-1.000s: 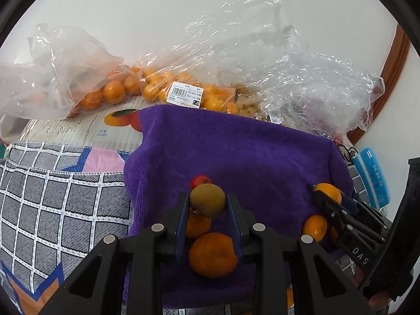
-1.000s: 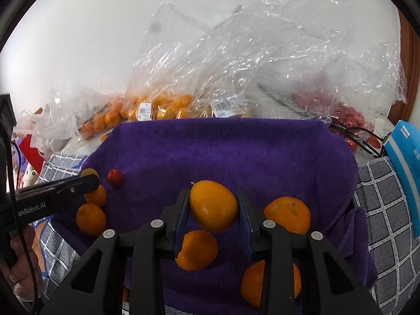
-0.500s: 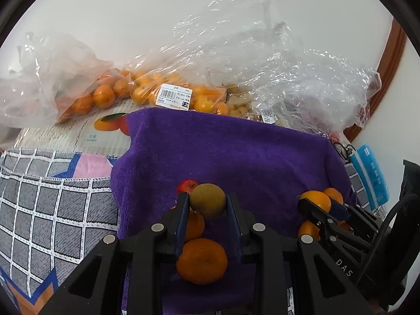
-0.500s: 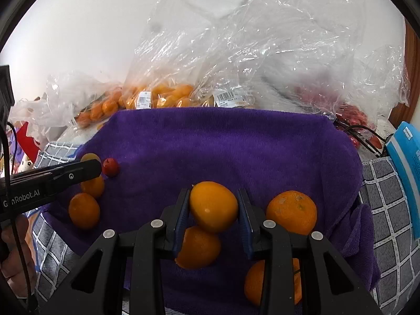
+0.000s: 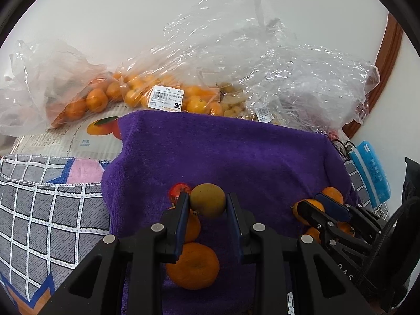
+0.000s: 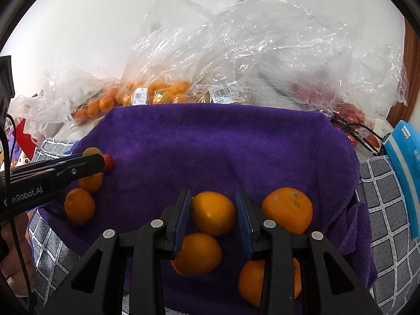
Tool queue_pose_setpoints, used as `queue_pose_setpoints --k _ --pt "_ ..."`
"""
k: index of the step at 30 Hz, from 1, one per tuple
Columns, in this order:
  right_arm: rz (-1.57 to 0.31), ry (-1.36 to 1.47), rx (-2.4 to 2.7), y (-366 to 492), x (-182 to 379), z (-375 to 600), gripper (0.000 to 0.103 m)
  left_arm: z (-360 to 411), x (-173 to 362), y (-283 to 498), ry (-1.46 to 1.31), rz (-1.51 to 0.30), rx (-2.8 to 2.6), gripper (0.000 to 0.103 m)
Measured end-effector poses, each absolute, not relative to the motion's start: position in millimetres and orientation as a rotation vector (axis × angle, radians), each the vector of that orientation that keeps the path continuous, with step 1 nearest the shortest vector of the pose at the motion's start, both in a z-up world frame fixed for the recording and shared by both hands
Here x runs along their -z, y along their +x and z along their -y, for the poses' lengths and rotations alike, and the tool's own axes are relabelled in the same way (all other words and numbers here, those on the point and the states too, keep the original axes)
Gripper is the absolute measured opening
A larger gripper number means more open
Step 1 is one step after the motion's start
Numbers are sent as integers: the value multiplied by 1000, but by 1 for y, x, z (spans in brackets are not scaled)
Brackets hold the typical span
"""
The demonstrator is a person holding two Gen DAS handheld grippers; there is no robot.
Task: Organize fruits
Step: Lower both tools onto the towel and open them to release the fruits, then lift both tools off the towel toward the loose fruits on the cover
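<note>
- our left claw pinches a round yellow-green fruit between its blue-padded fingers, both pads pressed on its sides.
- just left of that claw's tip sits a small red fruit on the purple terry towel; beneath the left finger lies a small orange citrus, and nearer us, under the claw, a larger round orange mandarin.
- our right claw has a smooth oval orange fruit between its fingers; its jaws are opening, and a thin gap shows beside the right pad while the left pad is at the fruit's skin, so the pads no longer press it.
- below that claw rests another orange fruit on the towel; to its right a dimpled round orange; lower right, a fourth one partly hidden by the finger.
- far left of the right claw we see the left claw from the side, holding its fruit beside two small oranges.
- beyond both claws, past the towel's far edge, lie clear plastic bags of small oranges with barcode labels.
- a grey checked cloth spreads left of the left claw.
</note>
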State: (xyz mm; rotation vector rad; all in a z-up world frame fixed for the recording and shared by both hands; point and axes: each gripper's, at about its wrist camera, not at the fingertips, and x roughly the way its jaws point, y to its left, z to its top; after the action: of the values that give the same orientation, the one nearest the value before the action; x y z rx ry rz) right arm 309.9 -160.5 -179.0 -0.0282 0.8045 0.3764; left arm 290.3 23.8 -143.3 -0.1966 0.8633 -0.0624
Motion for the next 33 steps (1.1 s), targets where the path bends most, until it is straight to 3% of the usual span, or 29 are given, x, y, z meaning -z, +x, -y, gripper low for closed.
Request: queue_pose_setpoints --k 9,15,33 --pt "-778 -23 -371 304 171 166 47 -21 143 291 -202 -859 55 28" --pt "-750 -14 -363 301 163 170 51 -24 141 290 -237 -869 73 37" --pt "-671 1 -313 267 129 170 55 -27 115 249 -198 -839 73 41"
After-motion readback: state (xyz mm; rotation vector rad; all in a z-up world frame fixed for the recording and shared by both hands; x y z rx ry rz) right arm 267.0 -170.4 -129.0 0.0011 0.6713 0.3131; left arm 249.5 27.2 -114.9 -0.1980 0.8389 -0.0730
